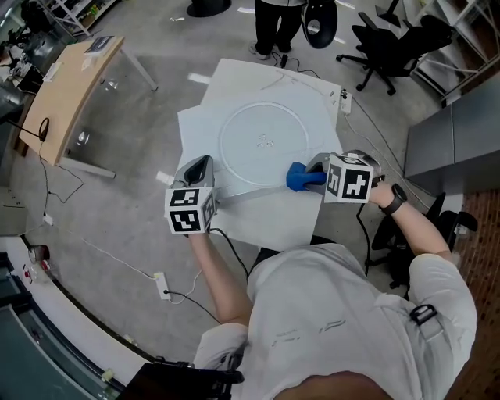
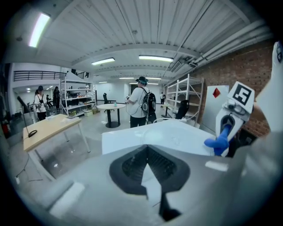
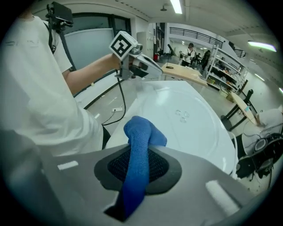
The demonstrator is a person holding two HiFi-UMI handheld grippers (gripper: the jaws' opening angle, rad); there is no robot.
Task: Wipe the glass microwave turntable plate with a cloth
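A grey concrete floor fills most of the head view. On it stand a wooden table to the left, black office chairs at the far right and a grey cabinet along the right side. In the middle is the white table, its top covered by overlapping white sheets. A person in dark trousers stands just beyond its far edge.

The glass turntable plate lies flat near the table's centre. Bare white surface rings it on every side, widest towards the near edge. The floor to the table's left is open, while cables run along its right edge.

The left gripper sits at the near left edge, just off the plate's rim, jaws closed to a point with nothing between them. The right gripper is clamped on a blue cloth at the plate's near right rim.
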